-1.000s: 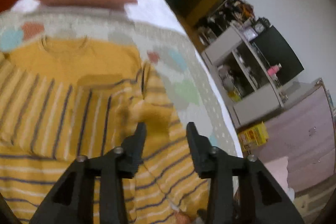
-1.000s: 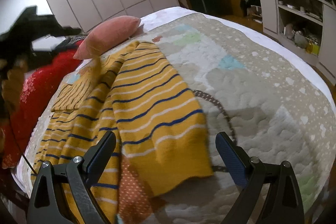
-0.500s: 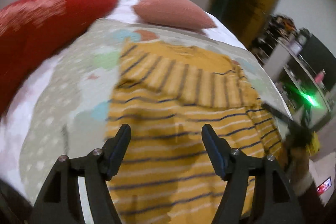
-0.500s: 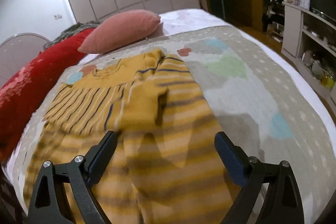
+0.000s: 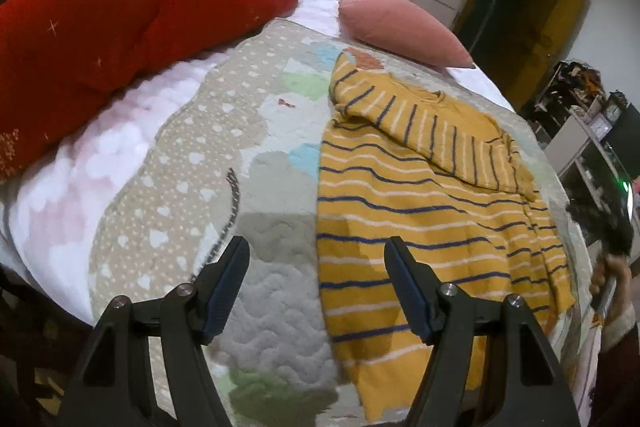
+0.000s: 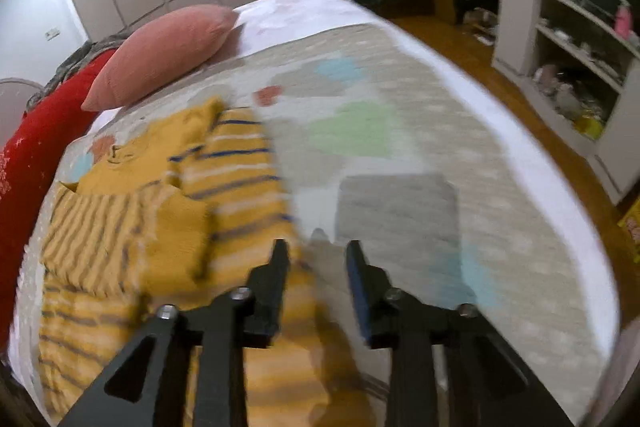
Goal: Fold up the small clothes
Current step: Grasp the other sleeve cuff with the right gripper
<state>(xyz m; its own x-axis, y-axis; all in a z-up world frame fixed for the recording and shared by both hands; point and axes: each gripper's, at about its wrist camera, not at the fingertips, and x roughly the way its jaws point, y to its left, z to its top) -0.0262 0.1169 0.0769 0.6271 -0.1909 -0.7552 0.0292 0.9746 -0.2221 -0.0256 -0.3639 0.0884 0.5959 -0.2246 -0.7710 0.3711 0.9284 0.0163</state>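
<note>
In the left wrist view, the striped yellow sweater (image 5: 420, 195) is seen spread on the quilt (image 5: 192, 163), with one sleeve (image 5: 432, 131) laid slantwise across its chest. The left gripper (image 5: 316, 259) is held wide open and empty above the near hem, whose left edge falls between the two fingers. The garment's long axis runs from near to far, toward the pink pillow (image 5: 400, 27).

In the right wrist view, blurred by motion, the sweater (image 6: 168, 211) lies to the left and below. The right gripper (image 6: 316, 255) is partly open over the garment's right edge, and nothing is seen to be gripped. Both grippers appear about equally near the hem.
</note>
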